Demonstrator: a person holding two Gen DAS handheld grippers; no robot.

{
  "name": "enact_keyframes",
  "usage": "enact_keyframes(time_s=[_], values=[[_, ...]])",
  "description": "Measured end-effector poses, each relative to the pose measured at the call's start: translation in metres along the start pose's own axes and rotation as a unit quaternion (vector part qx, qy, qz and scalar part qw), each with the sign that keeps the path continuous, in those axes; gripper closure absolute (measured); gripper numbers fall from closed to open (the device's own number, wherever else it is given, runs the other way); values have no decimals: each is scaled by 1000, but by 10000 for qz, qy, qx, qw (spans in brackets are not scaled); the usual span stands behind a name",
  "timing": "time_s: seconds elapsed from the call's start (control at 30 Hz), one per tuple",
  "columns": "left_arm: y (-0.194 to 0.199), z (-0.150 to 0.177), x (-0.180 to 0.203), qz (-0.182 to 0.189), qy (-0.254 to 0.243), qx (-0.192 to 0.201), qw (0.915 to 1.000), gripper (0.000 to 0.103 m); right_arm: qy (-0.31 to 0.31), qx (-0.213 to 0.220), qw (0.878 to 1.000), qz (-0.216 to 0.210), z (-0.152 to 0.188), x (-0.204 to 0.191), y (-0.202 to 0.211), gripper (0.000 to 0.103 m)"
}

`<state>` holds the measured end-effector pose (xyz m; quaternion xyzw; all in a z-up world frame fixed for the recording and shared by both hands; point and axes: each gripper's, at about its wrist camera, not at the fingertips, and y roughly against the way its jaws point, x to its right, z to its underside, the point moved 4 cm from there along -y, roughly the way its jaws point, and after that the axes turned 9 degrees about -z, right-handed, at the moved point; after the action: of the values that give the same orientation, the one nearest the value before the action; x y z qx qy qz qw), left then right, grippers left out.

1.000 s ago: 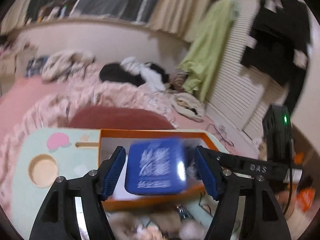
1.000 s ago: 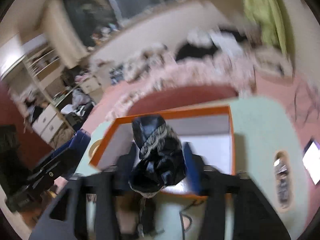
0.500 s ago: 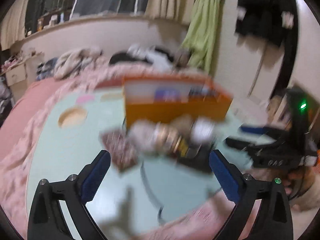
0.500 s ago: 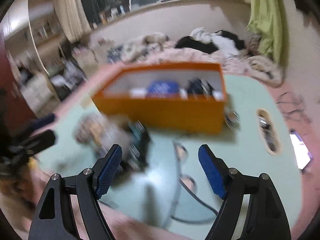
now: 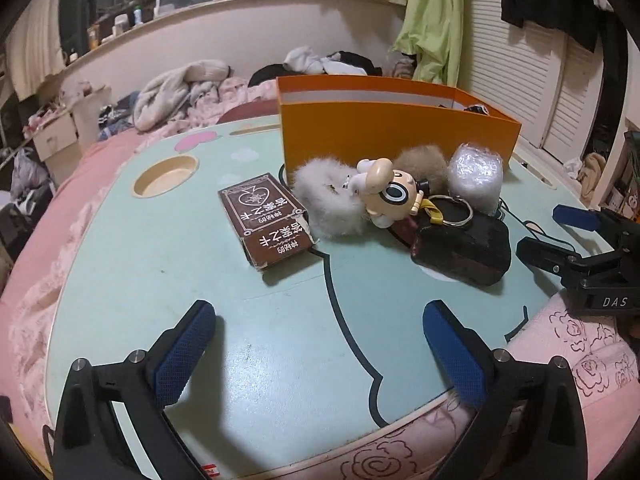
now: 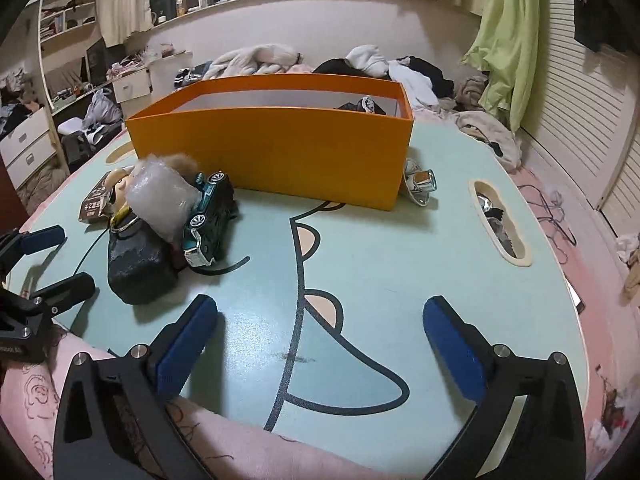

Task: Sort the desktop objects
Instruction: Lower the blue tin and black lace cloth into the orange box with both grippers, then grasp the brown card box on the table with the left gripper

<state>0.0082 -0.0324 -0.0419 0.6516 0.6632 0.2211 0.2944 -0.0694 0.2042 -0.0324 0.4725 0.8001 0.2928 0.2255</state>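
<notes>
An orange box (image 5: 392,140) stands at the back of the mint table. In front of it lies a heap: a brown card box (image 5: 266,218), white fur (image 5: 324,196), a figurine keychain (image 5: 390,196), a bubble-wrap bundle (image 5: 476,178), a dark pouch (image 5: 464,248) and a teal toy car (image 6: 206,216). My left gripper (image 5: 318,312) hovers low over bare table short of the card box, its jaws opening with nothing between them. My right gripper (image 6: 320,304) is right of the pouch, jaws likewise opening and empty. A black item (image 6: 366,106) shows inside the box.
A silver object (image 6: 420,184) lies by the box's right corner. The table (image 5: 160,260) has a round recess (image 5: 166,176) at the left and a slot (image 6: 498,220) with small things at the right. Pink bedding surrounds the table, with clothes beyond it.
A blue object sat in the left jaws and a black pouch in the right, both over the box. Both were let go; the grippers drew back, sank and spread wide.
</notes>
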Motion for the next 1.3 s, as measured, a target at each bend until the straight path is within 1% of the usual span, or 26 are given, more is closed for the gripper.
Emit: enact_keyframes(time_s=[0.07,0.17,0.3,0.37,0.4,0.53,0.57,0.63,0.7,0.8,0.87,0.9,0.97,1.03,1.07,1.1,1.17,1.2,1.23,1.27,1.3], values=[[0,0,0,3,2,-2,10000,0,3,6,10000,-13,1,1,-5,1],[1,0,-1,1,1,-1,10000,0,15,22,10000,-21,-5,-6,-4,1],[0,-4,1,-53,91,54,9999,0,17,34,10000,-27,-5,-8,4,1],[2,-8,-6,32,301,140,9994,0,16,38,10000,-35,-4,-9,6,1],[4,-8,-9,53,412,185,9990,0,17,49,10000,-43,1,-10,17,1],[12,-10,-28,122,899,346,9953,1,15,50,10000,-43,1,-10,19,1],[13,-12,-30,138,960,372,9946,2,15,49,10000,-44,1,-10,19,1],[17,-19,-34,162,1050,481,9932,3,16,48,10000,-44,1,-10,19,1],[16,-28,-36,73,1060,542,9929,3,16,48,10000,-45,0,-10,19,1],[7,-49,-37,65,1099,494,9927,5,17,45,10000,-44,0,-10,20,1],[-6,-66,-37,41,1114,411,9929,12,17,44,10000,-45,0,-9,20,1],[-13,-71,-39,-45,1129,350,9930,21,17,44,10000,-45,0,-10,19,1],[-32,-77,-42,-260,1155,102,9929,32,19,43,10000,-45,0,-9,19,1],[-53,-74,-42,-247,1166,-282,9925,36,18,42,10000,-47,-1,-9,20,1],[-58,-70,-41,-198,1154,-365,9925,37,19,40,10000,-47,-1,-9,20,1],[-58,-69,-40,-208,1120,-297,9931,39,19,41,10000,-47,-1,-9,19,1],[-55,-66,-37,-154,1041,-262,9941,52,48,38,10000,-29,-1,-9,20,1],[-53,-65,-36,-133,1000,-226,9946,55,52,48,10000,-23,3,-10,28,1],[-48,-63,-34,-146,896,-177,9957,61,35,48,10000,-33,4,-9,31,1],[-46,-60,-32,-202,799,-192,9964,64,27,47,10000,-43,4,-9,32,1],[-43,-55,-28,-276,666,-184,9972,64,25,51,10000,-47,3,-9,33,1]])
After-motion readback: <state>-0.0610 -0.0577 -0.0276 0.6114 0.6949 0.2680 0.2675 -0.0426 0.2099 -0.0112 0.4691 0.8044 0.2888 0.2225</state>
